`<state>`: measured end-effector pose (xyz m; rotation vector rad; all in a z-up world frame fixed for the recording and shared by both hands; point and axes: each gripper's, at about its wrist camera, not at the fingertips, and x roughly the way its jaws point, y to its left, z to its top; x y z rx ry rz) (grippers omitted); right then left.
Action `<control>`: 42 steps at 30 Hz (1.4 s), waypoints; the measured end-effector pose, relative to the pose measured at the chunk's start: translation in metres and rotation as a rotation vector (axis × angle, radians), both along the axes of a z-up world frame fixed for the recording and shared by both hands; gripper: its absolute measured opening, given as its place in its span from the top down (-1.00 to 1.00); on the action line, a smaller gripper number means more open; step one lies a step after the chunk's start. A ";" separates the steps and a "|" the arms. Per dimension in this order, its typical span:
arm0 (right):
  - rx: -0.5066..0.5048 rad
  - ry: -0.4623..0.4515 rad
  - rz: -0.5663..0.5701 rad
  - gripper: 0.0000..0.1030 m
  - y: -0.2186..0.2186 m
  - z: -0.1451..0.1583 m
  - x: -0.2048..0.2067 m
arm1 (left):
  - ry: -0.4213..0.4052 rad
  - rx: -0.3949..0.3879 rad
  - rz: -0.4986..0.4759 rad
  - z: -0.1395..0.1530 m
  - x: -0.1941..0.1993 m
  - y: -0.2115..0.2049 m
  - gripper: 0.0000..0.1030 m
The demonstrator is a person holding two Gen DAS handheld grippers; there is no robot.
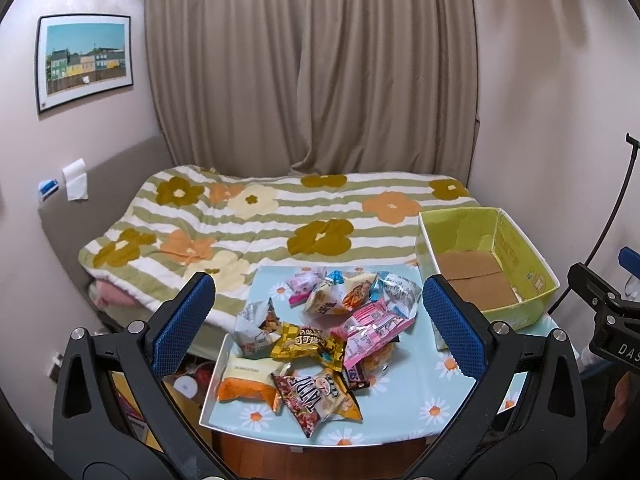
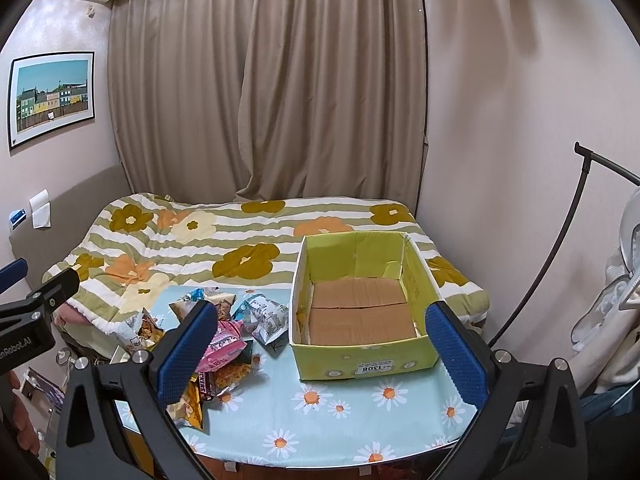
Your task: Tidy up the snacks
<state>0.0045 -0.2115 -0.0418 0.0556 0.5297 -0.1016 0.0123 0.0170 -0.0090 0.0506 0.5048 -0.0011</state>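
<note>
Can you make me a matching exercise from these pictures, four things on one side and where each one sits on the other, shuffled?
Things:
1. green box
2. snack pile
3. framed picture
4. flowered blanket

Places:
A. on the wall, left of the curtain
B. spread over the bed behind the table
C. right part of the daisy tablecloth, nothing inside
D. left part of the daisy tablecloth, loose heap

Pairs: 1-C, 2-D, 3-A, 4-B
</note>
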 end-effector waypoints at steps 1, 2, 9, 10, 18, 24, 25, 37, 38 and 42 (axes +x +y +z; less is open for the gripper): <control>0.000 0.000 0.000 -1.00 0.000 0.000 0.000 | 0.000 -0.001 0.000 0.000 0.000 0.000 -0.99; -0.002 0.001 0.000 -1.00 0.001 0.000 0.000 | 0.000 0.000 0.001 0.000 0.000 0.000 -0.99; -0.008 0.006 0.004 -1.00 0.003 0.000 0.002 | 0.010 -0.004 0.003 -0.001 0.001 0.004 -0.99; -0.009 0.006 0.002 -1.00 0.003 0.000 0.002 | 0.011 -0.005 0.002 -0.001 0.002 0.003 -0.99; -0.008 0.008 0.001 -1.00 0.001 -0.004 0.003 | 0.016 -0.004 0.001 -0.002 0.003 0.004 -0.99; -0.009 0.008 0.002 -1.00 0.002 -0.004 0.003 | 0.023 -0.004 0.002 -0.004 0.003 0.004 -0.99; -0.009 0.008 0.002 -1.00 0.002 -0.004 0.002 | 0.024 -0.003 0.003 -0.004 0.004 0.004 -0.99; -0.018 0.017 -0.001 -1.00 0.002 -0.008 0.002 | 0.042 -0.006 0.012 -0.004 0.007 0.002 -0.99; -0.018 0.016 -0.001 -1.00 0.002 -0.008 0.002 | 0.042 -0.005 0.012 -0.004 0.007 0.002 -0.99; -0.017 0.017 -0.002 -1.00 0.001 -0.008 0.002 | 0.042 -0.007 0.012 -0.004 0.007 0.002 -0.99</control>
